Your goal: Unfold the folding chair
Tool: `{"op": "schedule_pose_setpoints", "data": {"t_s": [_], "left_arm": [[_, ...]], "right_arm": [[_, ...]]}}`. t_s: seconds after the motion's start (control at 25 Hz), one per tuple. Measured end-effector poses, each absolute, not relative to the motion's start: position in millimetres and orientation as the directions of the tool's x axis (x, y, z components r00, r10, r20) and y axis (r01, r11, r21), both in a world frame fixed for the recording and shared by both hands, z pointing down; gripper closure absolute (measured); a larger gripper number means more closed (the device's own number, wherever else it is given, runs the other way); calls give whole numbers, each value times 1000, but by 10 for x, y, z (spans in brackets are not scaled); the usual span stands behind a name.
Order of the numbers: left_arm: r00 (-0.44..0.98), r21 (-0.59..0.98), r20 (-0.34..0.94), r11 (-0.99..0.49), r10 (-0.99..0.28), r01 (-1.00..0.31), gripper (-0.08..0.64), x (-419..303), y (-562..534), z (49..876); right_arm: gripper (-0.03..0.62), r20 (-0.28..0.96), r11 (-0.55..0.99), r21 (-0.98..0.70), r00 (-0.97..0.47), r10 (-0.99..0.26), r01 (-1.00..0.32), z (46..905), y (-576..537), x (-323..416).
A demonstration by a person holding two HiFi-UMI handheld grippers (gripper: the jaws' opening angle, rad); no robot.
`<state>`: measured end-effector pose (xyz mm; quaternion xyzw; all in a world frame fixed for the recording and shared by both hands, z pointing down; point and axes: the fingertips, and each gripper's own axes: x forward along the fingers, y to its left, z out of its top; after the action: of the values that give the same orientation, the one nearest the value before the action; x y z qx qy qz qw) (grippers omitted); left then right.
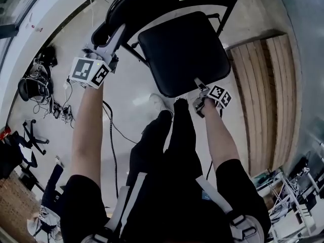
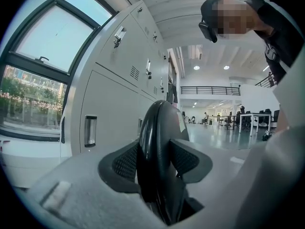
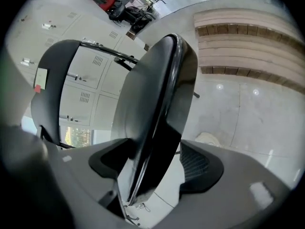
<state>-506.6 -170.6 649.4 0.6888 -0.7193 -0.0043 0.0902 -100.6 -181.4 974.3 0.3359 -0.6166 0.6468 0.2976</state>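
Left gripper (image 2: 156, 160) clamps rim of chair backrest (image 2: 161, 120); right gripper (image 3: 157, 165) loose, seat (image 3: 157, 89) edge between parted jaws. Seat appears folded down, unfolding near done; next: slide right gripper off seat

To your right a wooden slatted platform (image 1: 263, 100) lies on the pale floor (image 1: 126, 85), and to your left a tangle of cables (image 1: 55, 110) sits beside some dark gear (image 1: 33, 85). Grey lockers (image 2: 119, 80) stand next to a large window (image 2: 43, 46), with desks (image 2: 250, 118) far down the hall.
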Motion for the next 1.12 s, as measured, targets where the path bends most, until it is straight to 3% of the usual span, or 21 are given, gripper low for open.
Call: {"op": "schedule_pose_setpoints", "data": {"t_s": [0.44, 0.76, 1.12], "left_arm": [[-50, 164, 111, 68, -993, -984, 350, -5314, -1867, 6678], [-67, 190, 91, 84, -994, -978, 347, -5482, -1879, 6826], [-106, 207, 90, 123, -990, -971, 334, -5596, -1906, 7103]], "right_arm": [[255, 850, -7, -521, -518, -99, -853, 9963, -1746, -952], [216, 875, 44, -476, -478, -73, -878, 10105, -1675, -904], [244, 931, 89, -358, -362, -36, -929, 10327, -1559, -791]]}}
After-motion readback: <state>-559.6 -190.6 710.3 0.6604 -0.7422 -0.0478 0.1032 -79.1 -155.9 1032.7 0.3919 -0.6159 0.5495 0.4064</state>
